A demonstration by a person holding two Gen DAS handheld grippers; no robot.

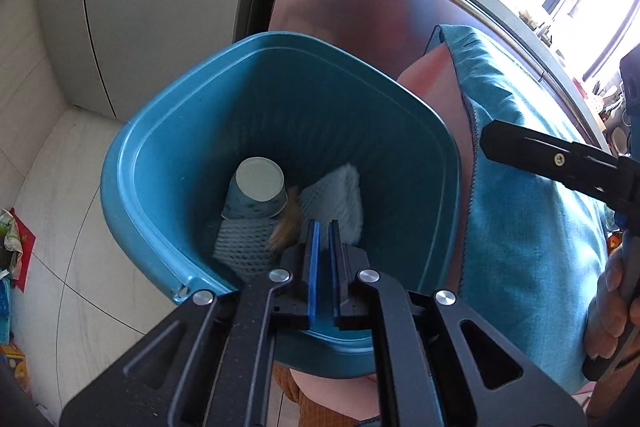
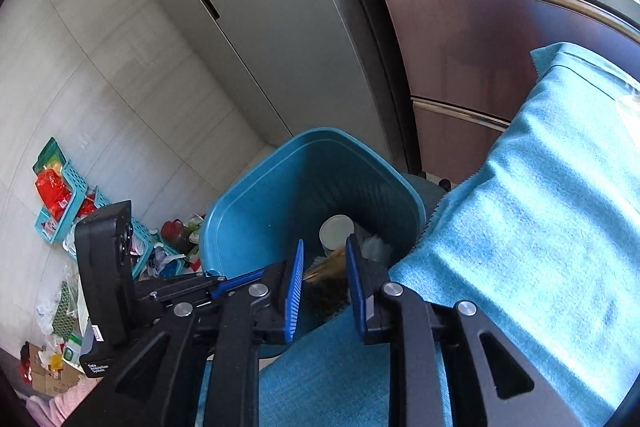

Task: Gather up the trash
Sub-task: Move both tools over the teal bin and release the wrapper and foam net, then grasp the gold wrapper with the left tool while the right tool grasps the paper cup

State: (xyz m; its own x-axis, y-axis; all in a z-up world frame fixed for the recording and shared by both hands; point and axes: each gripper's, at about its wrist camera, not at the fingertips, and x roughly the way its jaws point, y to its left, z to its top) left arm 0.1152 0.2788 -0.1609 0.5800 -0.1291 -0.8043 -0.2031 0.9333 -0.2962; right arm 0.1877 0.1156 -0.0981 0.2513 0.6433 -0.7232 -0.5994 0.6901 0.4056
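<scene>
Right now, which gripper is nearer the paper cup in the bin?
Left. The left gripper hangs over the bin near the paper cup; the right gripper sits back by the rim.

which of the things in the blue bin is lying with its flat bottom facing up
The paper cup with the white base, tipped over at the left of the teal plastic bin; the white foam nets beside it are soft, crumpled pieces without a flat base.

The bin (image 1: 160, 163) stands on the floor (image 1: 80, 267), just left of the cloth (image 1: 532, 211). In the bin lie a cup (image 1: 258, 193) (on its side) and, right of it, a foam net (image 1: 340, 195). Behind the bin stands the fridge (image 2: 248, 7). The left tongs (image 1: 323, 227) hang over the bin's near rim. On the floor, left of the bin, lies a basket (image 2: 70, 203) among litter (image 2: 176, 247).
</scene>
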